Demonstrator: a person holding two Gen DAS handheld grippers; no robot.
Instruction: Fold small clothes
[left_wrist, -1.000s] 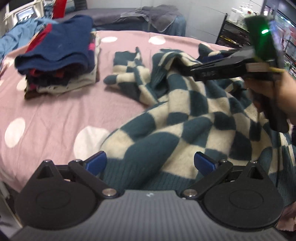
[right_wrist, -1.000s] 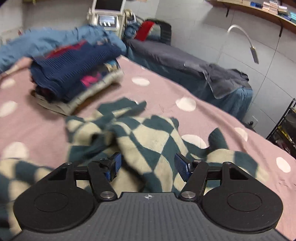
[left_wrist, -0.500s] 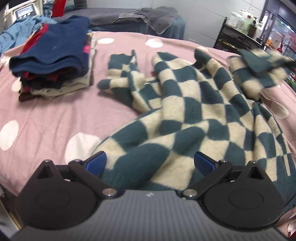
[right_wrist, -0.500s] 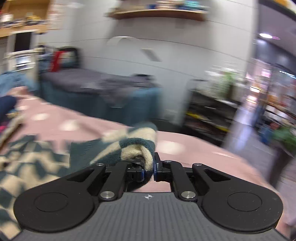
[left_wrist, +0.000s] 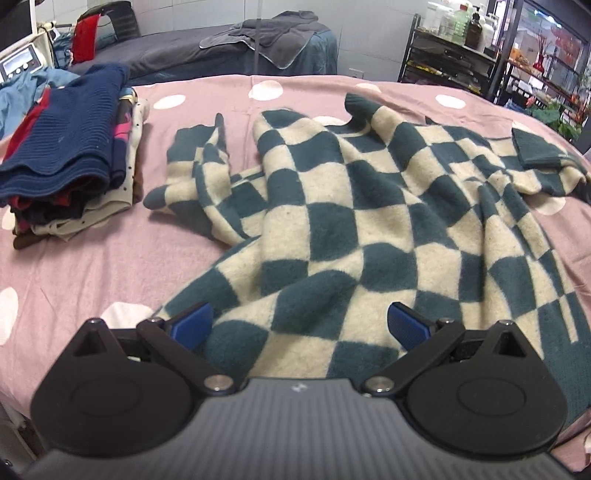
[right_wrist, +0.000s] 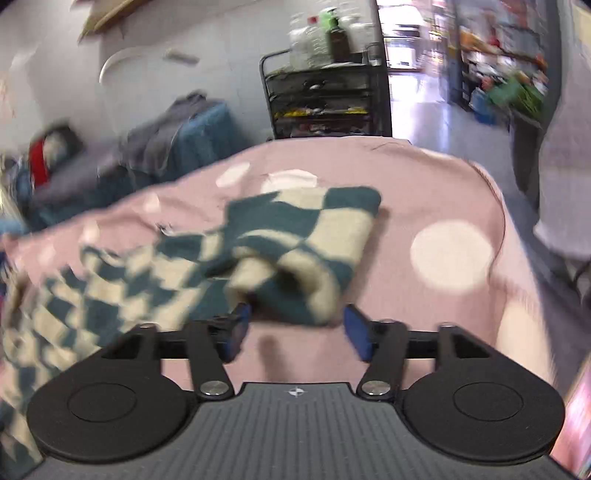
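A teal and cream checkered sweater lies spread and rumpled on the pink dotted bed cover. My left gripper is open, hovering just above the sweater's near hem. One sleeve lies pulled out to the right, its cuff resting on the cover. In the right wrist view that sleeve lies on the cover just in front of my right gripper, which is open and holds nothing.
A stack of folded clothes with a navy knit on top sits at the left of the bed. A dark bed with grey towels stands behind. A black wire shelf cart stands past the bed's far edge.
My right gripper closed on the sleeve, carried it out to the right, then opened and let it drop on the cover. My left gripper stayed open over the hem.
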